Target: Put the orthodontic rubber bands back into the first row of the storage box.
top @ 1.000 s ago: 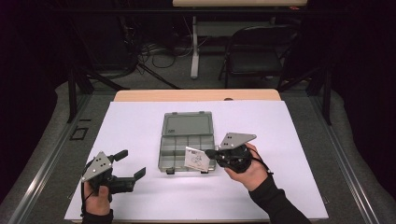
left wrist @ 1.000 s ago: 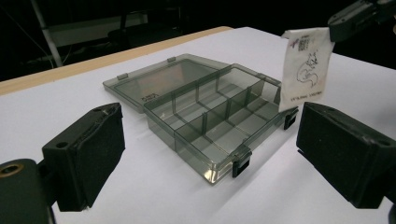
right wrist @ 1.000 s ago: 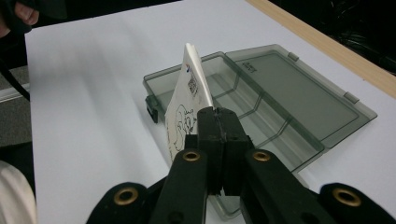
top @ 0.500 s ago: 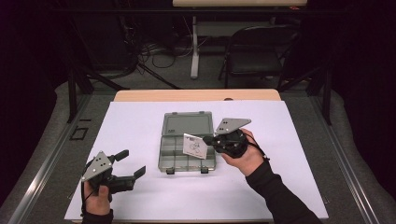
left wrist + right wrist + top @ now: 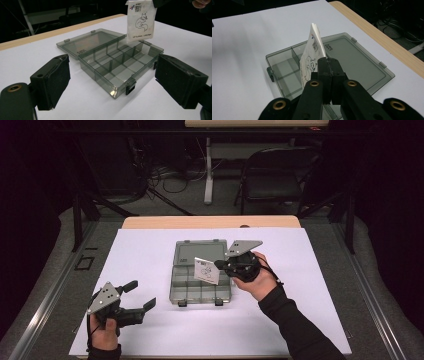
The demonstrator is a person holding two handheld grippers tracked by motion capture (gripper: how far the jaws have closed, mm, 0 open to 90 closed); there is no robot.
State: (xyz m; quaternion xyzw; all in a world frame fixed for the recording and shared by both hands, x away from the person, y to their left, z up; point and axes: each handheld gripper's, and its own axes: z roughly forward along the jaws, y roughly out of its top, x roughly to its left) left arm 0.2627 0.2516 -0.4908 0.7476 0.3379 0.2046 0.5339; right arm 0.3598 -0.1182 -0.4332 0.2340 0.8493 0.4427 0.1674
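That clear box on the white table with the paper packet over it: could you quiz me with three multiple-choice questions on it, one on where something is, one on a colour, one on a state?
1. Where is the white packet?
A. held above the compartment box
B. lying flat on the table
C. tucked under the lid

2. What colour is the drawing on the packet?
A. red
B. black
C. green

3. How do the left tongs stand?
A. shut on the packet
B. shut on the box
C. open, holding nothing

Answers:
1 A: the left gripper view shows the packet hanging over the open compartments, pinched by the right tongs.
2 B: a black outline animal on white paper.
3 C: their two jaws stand wide apart beside the box.
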